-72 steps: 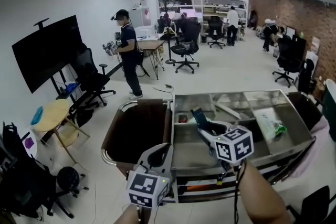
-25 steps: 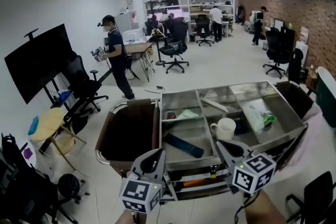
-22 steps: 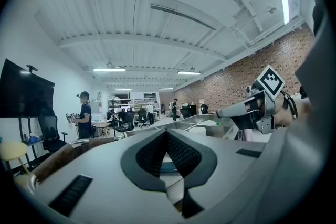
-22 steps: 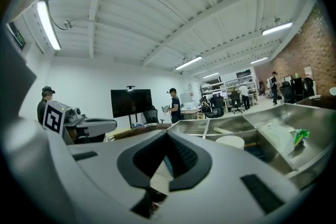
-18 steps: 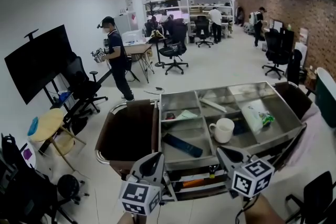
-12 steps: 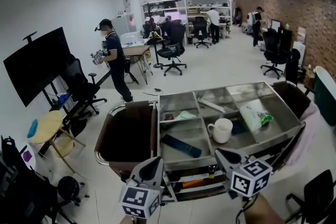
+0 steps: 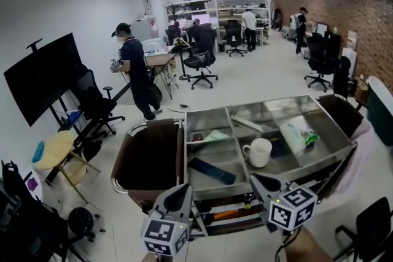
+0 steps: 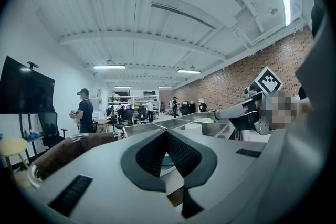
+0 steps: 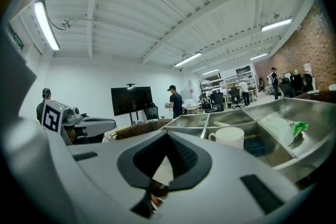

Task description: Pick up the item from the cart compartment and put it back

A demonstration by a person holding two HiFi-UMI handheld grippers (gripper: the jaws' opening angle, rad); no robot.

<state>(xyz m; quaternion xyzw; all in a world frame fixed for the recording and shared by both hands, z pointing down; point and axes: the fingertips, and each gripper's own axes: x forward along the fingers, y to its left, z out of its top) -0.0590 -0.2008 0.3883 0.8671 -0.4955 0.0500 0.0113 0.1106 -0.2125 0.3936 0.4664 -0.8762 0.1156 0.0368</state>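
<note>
The steel cart (image 7: 319, 164) has several open compartments. A flat blue item (image 7: 212, 170) lies in the front-left one, and a white mug (image 7: 261, 152) stands upright in the one to its right. My left gripper (image 7: 183, 190) hangs shut and empty before the cart's front edge, below the blue item. My right gripper (image 7: 255, 180) is also shut and empty, just short of the mug. In the right gripper view the jaws (image 9: 167, 136) meet and the mug (image 9: 228, 137) stands beyond them. The left gripper view shows its jaws (image 8: 167, 131) closed on nothing.
A green-and-white packet (image 7: 302, 134) and a white stick (image 7: 249, 123) lie in the far compartments. A brown bin (image 7: 150, 156) adjoins the cart's left side. A person (image 7: 136, 80) walks by a desk; a black screen (image 7: 46, 77) and office chairs stand around.
My right gripper, which reached over the front-left compartment by the blue item, has drawn back to the cart's front edge. The blue item now lies flat. The person behind has stepped right.
</note>
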